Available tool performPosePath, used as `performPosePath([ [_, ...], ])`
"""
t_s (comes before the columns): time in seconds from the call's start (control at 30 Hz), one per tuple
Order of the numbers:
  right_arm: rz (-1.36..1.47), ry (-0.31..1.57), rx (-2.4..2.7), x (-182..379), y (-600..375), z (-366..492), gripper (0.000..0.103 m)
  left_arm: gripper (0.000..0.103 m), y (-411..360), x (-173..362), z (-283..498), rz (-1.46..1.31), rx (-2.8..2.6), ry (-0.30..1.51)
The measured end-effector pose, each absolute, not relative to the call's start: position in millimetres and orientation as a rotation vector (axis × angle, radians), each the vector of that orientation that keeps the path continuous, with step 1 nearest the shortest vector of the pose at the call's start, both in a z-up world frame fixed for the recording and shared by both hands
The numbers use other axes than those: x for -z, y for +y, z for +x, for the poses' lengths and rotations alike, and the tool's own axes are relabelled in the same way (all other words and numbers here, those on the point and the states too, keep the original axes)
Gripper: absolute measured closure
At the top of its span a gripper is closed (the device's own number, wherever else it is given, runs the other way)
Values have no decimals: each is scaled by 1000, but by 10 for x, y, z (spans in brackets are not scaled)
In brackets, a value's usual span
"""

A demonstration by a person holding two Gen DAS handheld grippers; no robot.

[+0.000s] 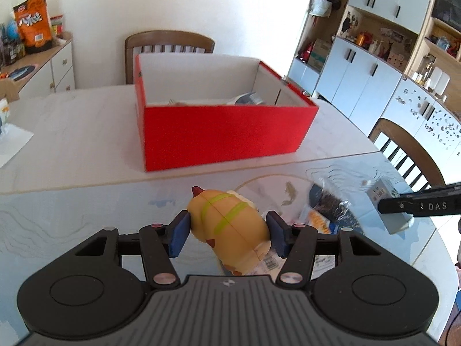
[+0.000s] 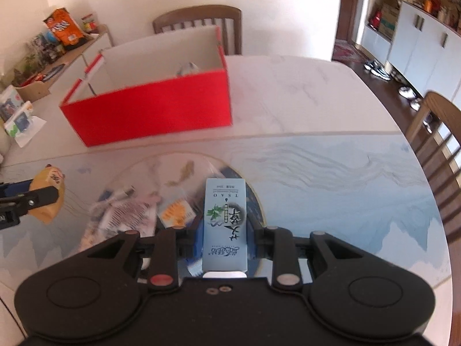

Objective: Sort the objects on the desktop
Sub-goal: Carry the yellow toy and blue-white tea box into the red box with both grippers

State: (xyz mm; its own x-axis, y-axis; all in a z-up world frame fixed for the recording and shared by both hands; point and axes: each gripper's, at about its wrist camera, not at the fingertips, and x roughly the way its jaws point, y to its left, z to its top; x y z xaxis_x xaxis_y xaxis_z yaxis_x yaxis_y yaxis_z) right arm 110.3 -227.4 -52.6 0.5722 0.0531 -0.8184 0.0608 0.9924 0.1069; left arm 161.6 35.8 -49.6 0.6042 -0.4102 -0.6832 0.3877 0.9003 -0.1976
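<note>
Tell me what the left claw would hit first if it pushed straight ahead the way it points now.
Most likely the red box. The left claw, shut on the yellow toy, points across bare table at the box's near wall. Whether it would strike the wall or pass above the rim is unclear.

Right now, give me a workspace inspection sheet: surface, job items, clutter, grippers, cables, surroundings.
Surface: marble-look table, blue landscape-print mat on the near part.
Job's things: open red box with at least one item inside; yellow plush toy; light blue carton.
Clutter: plastic-wrapped packets piled on the mat between the grippers.
Grippers: left gripper shut on the yellow plush toy; right gripper shut on the light blue carton.
Cables: nothing seen.
Surroundings: wooden chair behind the box, sideboard with an orange snack bag, white cabinets.
</note>
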Motion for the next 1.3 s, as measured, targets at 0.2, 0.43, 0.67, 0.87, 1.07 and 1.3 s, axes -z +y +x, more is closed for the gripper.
performPosePath([
  [0.2, 126, 930, -69, 266, -2223, 1351, 75, 46, 315, 291, 1725, -26, 499, 771],
  [0.43, 112, 874, -135, -38, -2165, 1686, 75, 46, 280, -12, 1947, -18, 518, 713],
  [0.67, 67, 818, -180, -265, -2053, 2040, 75, 46, 274, -242, 2253, -1, 513, 667],
  [0.87, 52, 799, -215, -350, -1970, 2309, 75, 46, 226, -301, 2552, 11, 509, 673],
  [1.07, 61, 813, -226, -307, -1933, 2630, 75, 46, 136, -312, 2888, 17, 516, 678],
  [1.3, 11, 820, -236, -210, -1824, 2958, 75, 46, 6, -295, 3317, 25, 519, 690],
])
